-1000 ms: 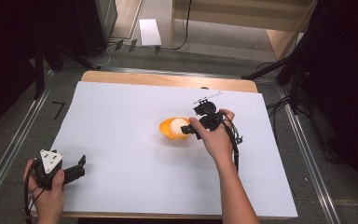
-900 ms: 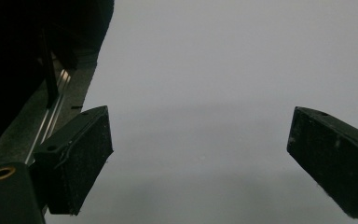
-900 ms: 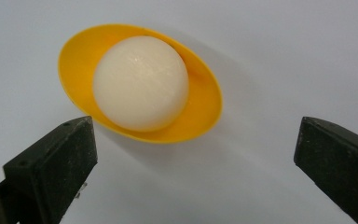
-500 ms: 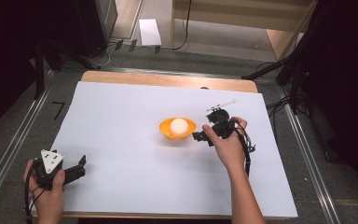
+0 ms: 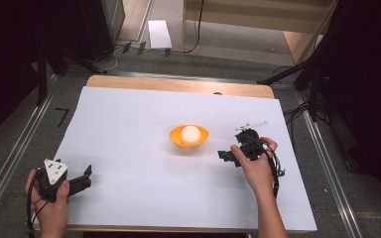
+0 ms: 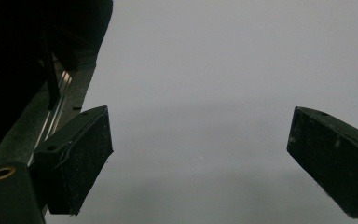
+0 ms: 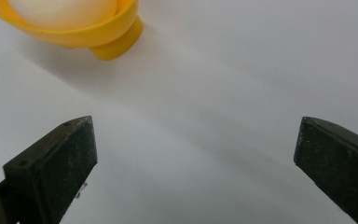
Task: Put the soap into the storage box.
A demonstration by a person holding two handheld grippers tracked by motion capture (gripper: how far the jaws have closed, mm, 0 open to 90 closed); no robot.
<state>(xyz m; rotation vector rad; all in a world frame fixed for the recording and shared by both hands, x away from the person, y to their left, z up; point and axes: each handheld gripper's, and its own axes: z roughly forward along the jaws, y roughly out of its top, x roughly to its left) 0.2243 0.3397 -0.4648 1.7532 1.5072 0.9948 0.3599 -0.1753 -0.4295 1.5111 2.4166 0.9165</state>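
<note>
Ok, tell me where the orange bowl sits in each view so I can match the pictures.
High view: the orange bowl stands mid-table on the white sheet, a white ball inside it, left of the right gripper.
Left gripper view: bowl not in it; open fingers over white sheet.
Right gripper view: bowl at the top left, beyond the open fingers.
Shared landmark: the white sheet.
</note>
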